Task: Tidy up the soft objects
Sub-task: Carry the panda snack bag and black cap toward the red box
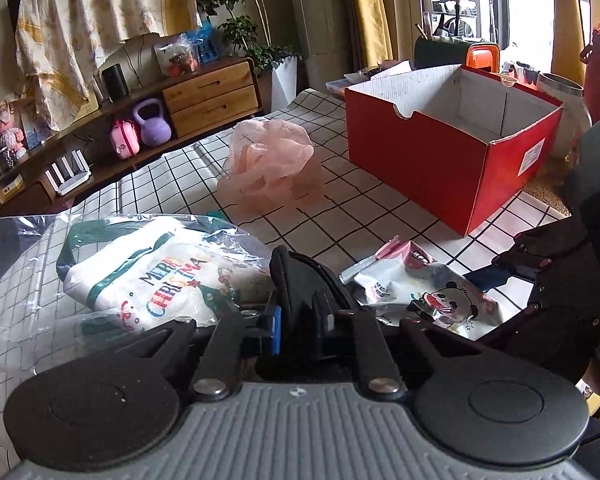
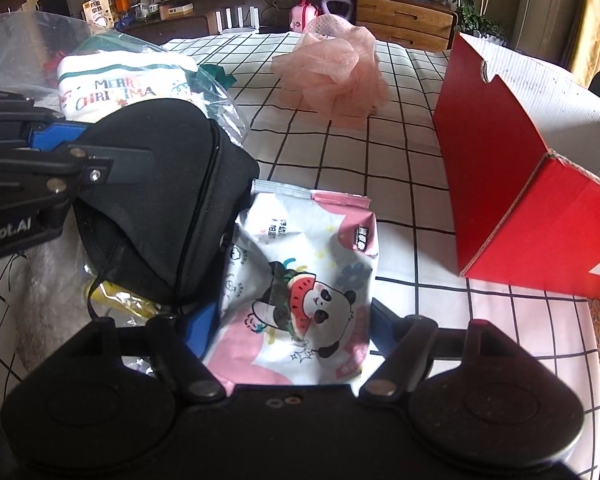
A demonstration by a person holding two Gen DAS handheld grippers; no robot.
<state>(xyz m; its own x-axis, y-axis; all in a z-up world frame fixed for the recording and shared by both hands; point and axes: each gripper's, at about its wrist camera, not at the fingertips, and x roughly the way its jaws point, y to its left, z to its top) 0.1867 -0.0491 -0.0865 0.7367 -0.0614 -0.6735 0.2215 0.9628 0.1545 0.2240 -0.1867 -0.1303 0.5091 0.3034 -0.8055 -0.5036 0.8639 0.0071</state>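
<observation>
My left gripper (image 1: 300, 312) clamped on a black pouch (image 2: 164, 200), my right gripper (image 2: 296, 344) spread wide around a panda-print packet (image 2: 300, 276) lying on the checked tablecloth (image 2: 400, 160), pink mesh puff (image 1: 270, 162) behind, open red box (image 1: 452, 152) to the right.

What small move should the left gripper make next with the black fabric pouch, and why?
Probably lift the black fabric pouch and carry it toward the open red cardboard box. The left gripper is already shut on the pouch, the box looks empty from the left wrist view, and the checked tablecloth between them seems unobstructed.
</observation>
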